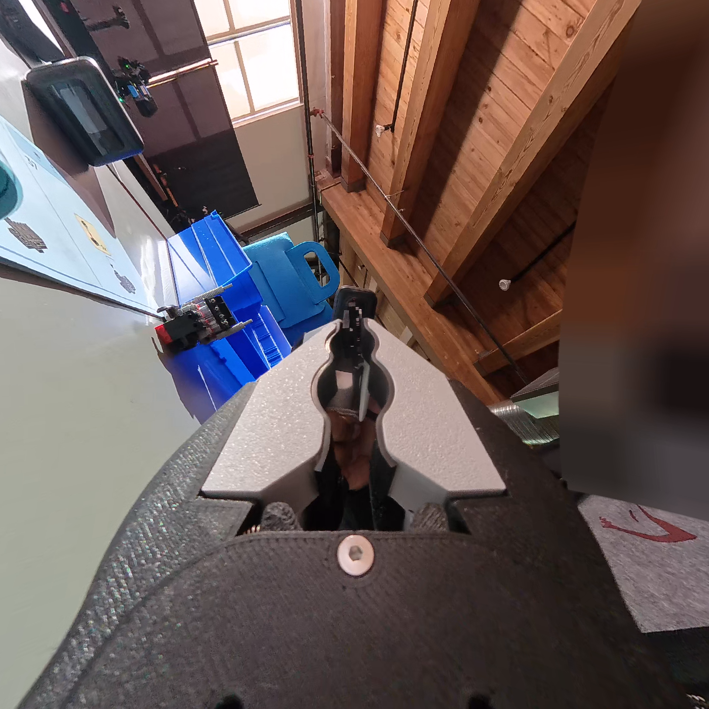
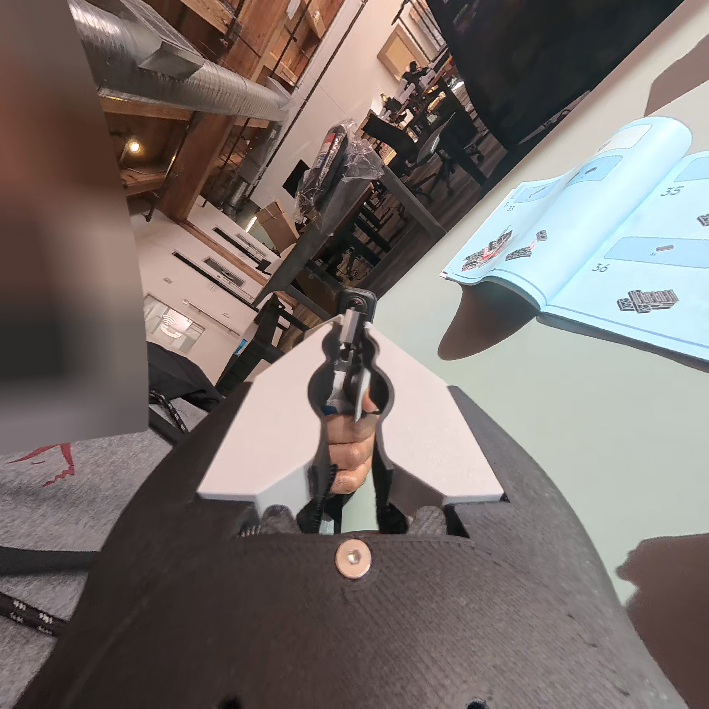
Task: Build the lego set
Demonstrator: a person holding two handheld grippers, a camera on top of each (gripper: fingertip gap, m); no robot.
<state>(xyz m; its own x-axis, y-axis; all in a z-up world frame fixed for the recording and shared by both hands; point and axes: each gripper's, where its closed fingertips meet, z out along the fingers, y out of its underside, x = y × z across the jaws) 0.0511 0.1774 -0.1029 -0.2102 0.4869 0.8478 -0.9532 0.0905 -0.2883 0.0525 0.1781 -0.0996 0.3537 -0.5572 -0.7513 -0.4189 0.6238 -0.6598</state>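
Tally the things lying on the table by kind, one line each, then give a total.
Instruction booklet, open: 1
Partly built lego model, black and grey with a red piece: 1
Blue bin: 1
Blue handled lid or case beside it: 1
Total: 4

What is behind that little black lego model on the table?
Right behind the lego model stand blue plastic bins, with the open instruction booklet lying beside it. The bins' insides are hidden from this angle.

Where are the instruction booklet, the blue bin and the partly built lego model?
instruction booklet (image 2: 598, 245): right wrist view, open page.
blue bin (image 1: 215, 264): left wrist view, side wall.
lego model (image 1: 195, 324): left wrist view, dark body.
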